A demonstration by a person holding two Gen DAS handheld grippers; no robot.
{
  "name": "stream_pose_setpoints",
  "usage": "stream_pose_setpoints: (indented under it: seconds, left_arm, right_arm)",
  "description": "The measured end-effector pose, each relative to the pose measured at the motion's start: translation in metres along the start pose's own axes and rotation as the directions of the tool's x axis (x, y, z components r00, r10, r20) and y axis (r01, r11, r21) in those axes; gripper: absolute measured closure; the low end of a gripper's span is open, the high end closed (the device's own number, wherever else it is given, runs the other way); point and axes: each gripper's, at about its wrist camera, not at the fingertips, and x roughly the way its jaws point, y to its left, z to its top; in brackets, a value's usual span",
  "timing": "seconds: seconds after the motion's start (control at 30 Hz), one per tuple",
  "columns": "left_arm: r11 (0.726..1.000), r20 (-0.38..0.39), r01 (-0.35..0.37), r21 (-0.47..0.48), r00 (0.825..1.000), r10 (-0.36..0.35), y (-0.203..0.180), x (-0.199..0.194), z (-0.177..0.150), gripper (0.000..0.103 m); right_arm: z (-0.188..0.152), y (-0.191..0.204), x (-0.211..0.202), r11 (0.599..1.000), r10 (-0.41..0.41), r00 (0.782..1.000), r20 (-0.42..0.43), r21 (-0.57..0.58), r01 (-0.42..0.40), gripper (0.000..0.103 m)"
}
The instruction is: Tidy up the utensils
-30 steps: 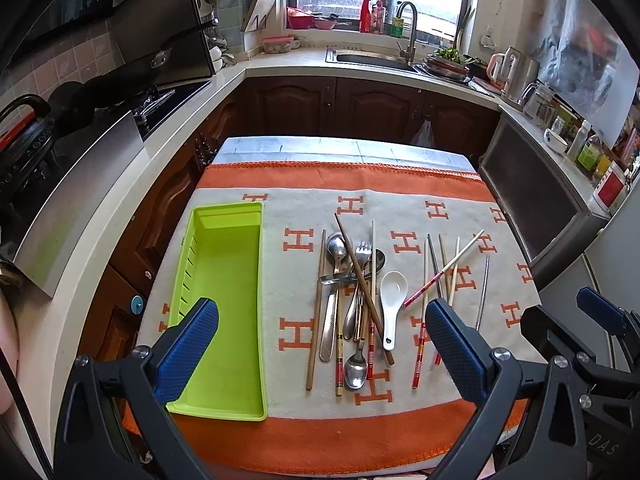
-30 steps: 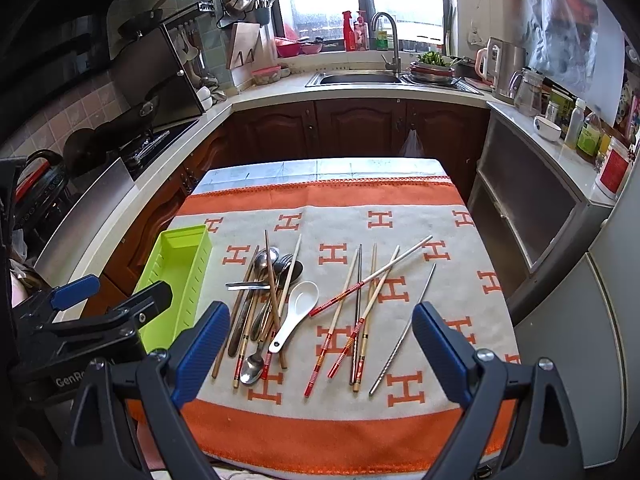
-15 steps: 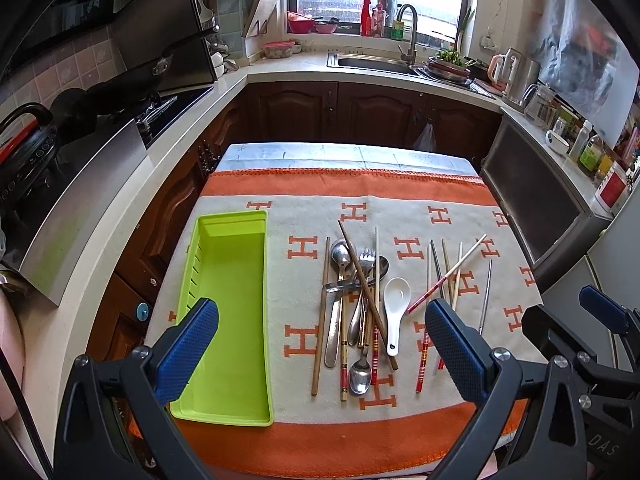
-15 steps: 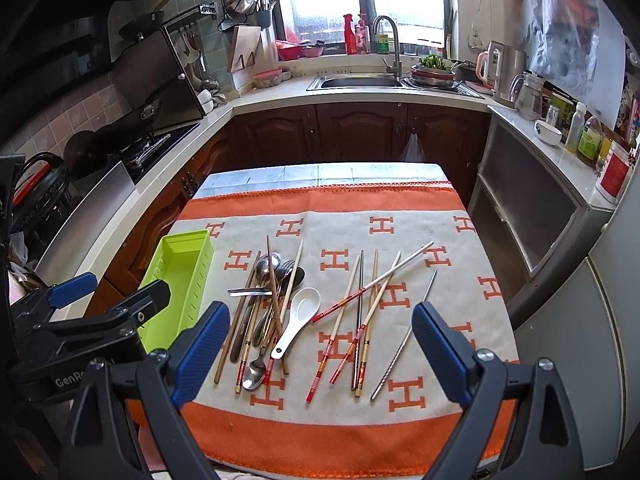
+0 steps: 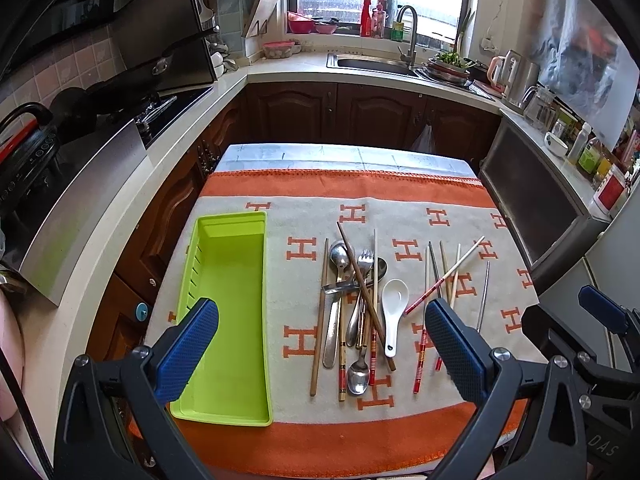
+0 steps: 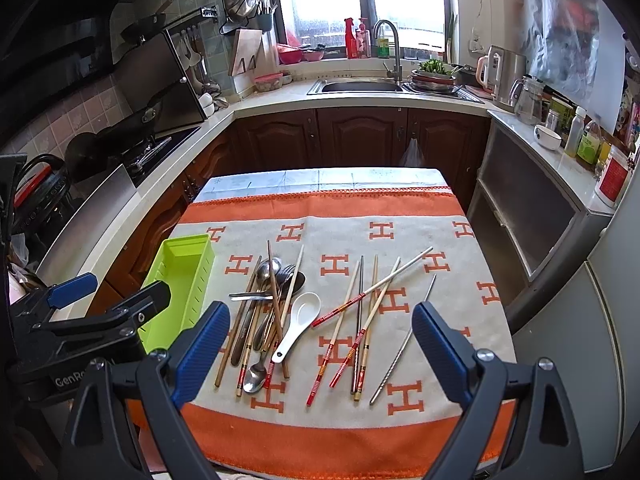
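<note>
Both the left tongs (image 5: 320,344) and the right tongs (image 6: 320,348) hang wide open and empty above the worktop (image 6: 320,178). The utensils lie loose on the orange-and-grey H-patterned cloth (image 6: 400,420), just beside the empty lime-green plastic tray (image 5: 236,280). The risk, as I judge it, is the crossed heap around the white ceramic soup spoon (image 5: 394,300): closing on one piece could drag or flick its neighbours, and the thin metal chopstick (image 6: 404,344) lying flat may slip the pads.

Daylit kitchen, bright window (image 6: 362,4) above steel sink (image 6: 360,86), dark wood cabinets (image 6: 360,136), pink tiled wall (image 5: 60,68)
</note>
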Motion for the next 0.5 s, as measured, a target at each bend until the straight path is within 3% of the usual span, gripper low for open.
stream_pose_setpoints:
  seconds: [0.5]
  left_arm:
    - [1.000,-0.017,-0.003,-0.001,1.000,0.003,0.0006,0.0040,0.0001,0.001]
  right_arm:
    - [-0.0025,0.0018,0.0011,1.000,0.005,1.000,0.000,0.001,-0.005,0.010]
